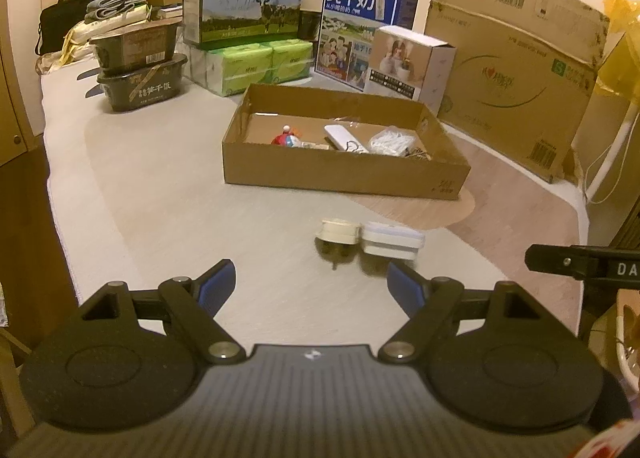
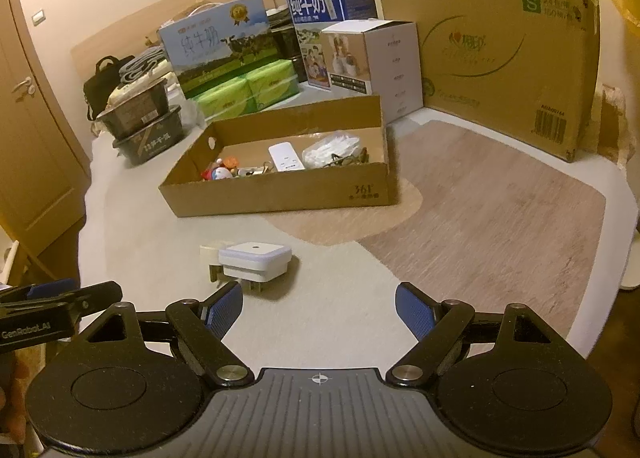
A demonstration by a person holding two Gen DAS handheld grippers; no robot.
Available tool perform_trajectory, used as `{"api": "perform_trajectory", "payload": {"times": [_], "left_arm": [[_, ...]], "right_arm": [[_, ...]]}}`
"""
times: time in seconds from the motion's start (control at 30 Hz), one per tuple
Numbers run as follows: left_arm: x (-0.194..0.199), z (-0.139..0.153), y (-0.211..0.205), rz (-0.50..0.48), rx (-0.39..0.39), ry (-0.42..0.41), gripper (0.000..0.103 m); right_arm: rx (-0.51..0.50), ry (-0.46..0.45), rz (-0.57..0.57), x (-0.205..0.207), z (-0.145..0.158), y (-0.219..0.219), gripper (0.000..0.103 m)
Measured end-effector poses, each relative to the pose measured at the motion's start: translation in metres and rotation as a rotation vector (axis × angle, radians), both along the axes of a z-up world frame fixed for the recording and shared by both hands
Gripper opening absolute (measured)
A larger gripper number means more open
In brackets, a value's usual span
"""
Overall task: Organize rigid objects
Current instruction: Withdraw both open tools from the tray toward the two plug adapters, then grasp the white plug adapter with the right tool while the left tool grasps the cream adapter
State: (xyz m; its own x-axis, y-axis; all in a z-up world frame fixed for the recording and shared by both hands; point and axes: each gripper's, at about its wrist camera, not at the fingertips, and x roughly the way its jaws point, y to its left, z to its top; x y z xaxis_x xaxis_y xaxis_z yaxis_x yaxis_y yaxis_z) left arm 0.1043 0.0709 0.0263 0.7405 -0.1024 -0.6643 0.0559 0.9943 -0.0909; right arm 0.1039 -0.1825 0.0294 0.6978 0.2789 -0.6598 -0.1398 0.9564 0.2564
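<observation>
We see the shallow cardboard box (image 1: 344, 172) on the counter (image 1: 168, 194), the white adapter (image 1: 392, 239) and cream plug (image 1: 338, 232) touching just before it, and nearer still our left tool (image 1: 308, 282) and right tool (image 2: 318, 308) spread, empty.

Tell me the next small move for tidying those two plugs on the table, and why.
Probably ease the left tongs forward and down over the cream plug. Both tongs are open and empty; the cream plug and white adapter lie side by side outside the shallow cardboard box, which already holds small items.
</observation>
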Motion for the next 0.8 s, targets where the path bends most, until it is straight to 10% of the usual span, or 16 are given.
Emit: {"api": "perform_trajectory", "payload": {"times": [0.8], "left_arm": [[0.070, -0.061, 0.030, -0.034, 0.043, 0.047, 0.081]], "right_arm": [[0.019, -0.024, 0.050, 0.052, -0.060, 0.067, 0.083]]}}
